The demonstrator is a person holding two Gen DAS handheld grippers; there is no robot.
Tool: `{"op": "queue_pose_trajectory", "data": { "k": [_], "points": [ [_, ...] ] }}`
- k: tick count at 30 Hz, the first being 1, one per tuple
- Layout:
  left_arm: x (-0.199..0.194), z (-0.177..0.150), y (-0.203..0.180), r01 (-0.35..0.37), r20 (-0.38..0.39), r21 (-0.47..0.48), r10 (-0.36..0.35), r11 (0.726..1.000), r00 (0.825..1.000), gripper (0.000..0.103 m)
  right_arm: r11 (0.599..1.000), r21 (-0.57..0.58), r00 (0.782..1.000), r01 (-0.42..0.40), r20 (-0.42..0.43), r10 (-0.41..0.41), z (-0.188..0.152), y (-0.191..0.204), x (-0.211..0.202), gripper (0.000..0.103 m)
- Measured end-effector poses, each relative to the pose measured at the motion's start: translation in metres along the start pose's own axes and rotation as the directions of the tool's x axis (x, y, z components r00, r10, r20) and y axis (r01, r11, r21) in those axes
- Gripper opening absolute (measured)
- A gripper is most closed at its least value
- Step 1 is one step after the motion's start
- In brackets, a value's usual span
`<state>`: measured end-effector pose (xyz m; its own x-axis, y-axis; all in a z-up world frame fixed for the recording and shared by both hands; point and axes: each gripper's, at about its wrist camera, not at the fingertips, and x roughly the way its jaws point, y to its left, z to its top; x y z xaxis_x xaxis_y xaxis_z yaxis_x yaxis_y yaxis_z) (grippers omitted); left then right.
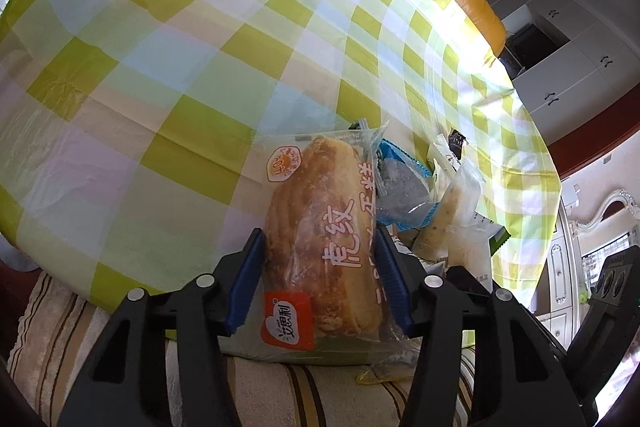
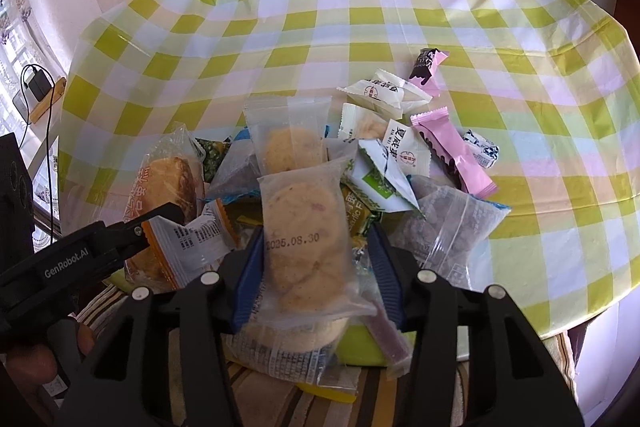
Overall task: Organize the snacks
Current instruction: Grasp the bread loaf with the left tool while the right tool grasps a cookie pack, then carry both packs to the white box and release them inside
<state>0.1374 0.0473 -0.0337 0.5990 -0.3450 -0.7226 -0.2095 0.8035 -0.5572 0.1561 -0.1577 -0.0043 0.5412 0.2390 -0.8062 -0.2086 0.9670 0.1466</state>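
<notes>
my left gripper is pinching the tiger-stripe cake packet across its width, blue pads pressed against both long sides; the packet's long axis runs straight ahead along the fingers, its far end pointing over the checked tablecloth and its near end hanging back past the table edge; my right gripper is pinching a clear cookie packet the same way, long axis along the fingers, date stamp facing the camera; i take the snack pile as my landmark; the cookie packet sits at the pile's near edge, on top of it, with a second cookie packet just beyond; the cake packet lies at the pile's left edge, seen in the right view with the left gripper's finger across it; two pink bars and small white sachets lie on the pile's far right side; the open cloth beyond the pile and to its left looks like the free ground; my judgement is that each hand carries its own packet away from the pile, left arm nearer the left side, right arm nearer the right; since both packets lie lengthwise in the fingers, i'd set them down without turning the wrist; the soft wrappers may slip or drag neighbours along.
</notes>
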Motion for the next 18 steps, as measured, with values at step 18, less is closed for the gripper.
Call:
{"op": "queue_pose_trajectory", "data": {
  "k": [18],
  "points": [
    [-0.053,-0.021,-0.013,-0.037,0.171,0.034,0.03,0.999,0.985,0.047,0.995,0.04,0.994,-0.087,0.071,0.084,-0.018,-0.019,-0.043,0.036]
  ]
}}
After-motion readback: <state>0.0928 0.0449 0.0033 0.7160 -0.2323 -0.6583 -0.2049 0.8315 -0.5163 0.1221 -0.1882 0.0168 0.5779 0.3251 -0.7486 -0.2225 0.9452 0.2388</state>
